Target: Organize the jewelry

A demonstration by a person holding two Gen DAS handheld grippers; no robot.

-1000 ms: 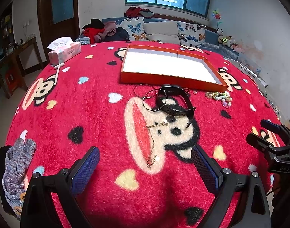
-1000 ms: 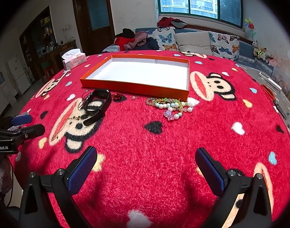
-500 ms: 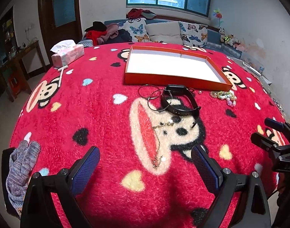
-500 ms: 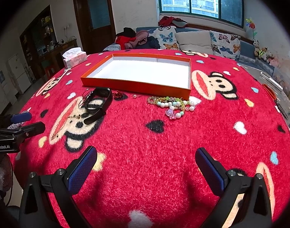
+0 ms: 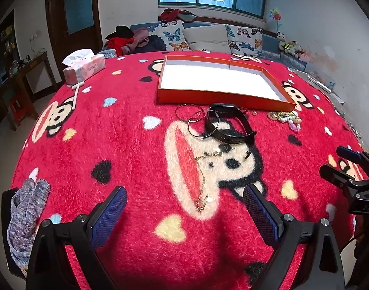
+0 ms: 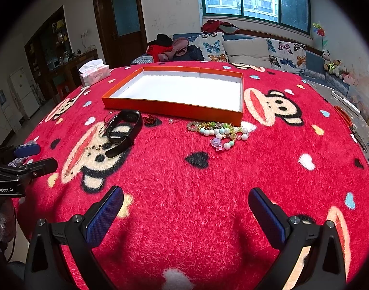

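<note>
The left gripper (image 6: pixel 27 159), seen from the right wrist camera at the desk's left edge, carries the white lettering "GenRobot.AI" on its black body; the right gripper (image 5: pixel 349 166), seen from the left wrist camera, shows faint raised letters that cannot be read. Both grippers hover above the near edge of the desk (image 5: pixel 136 159), which is covered by a red fleece blanket printed with cartoon monkey faces and hearts, and both have their blue-padded jaws spread wide with nothing between them. An orange tray (image 5: pixel 216 96) with a white floor lies toward the far edge, its long axis running left to right. Just in front of its near wall lie two thin bangles (image 5: pixel 196 118), overlapping each other, and a black smartwatch (image 5: pixel 229 123) whose strap loops back toward the near edge. A gold chain necklace (image 5: pixel 202 178) stretches from beside the watch toward the left gripper, its long axis running far to near. A beaded bracelet (image 6: pixel 218 130) lies bunched by the tray's near right corner. A pink tissue pack (image 5: pixel 84 66) sits at the far left edge; its printing is too small to read.
</note>
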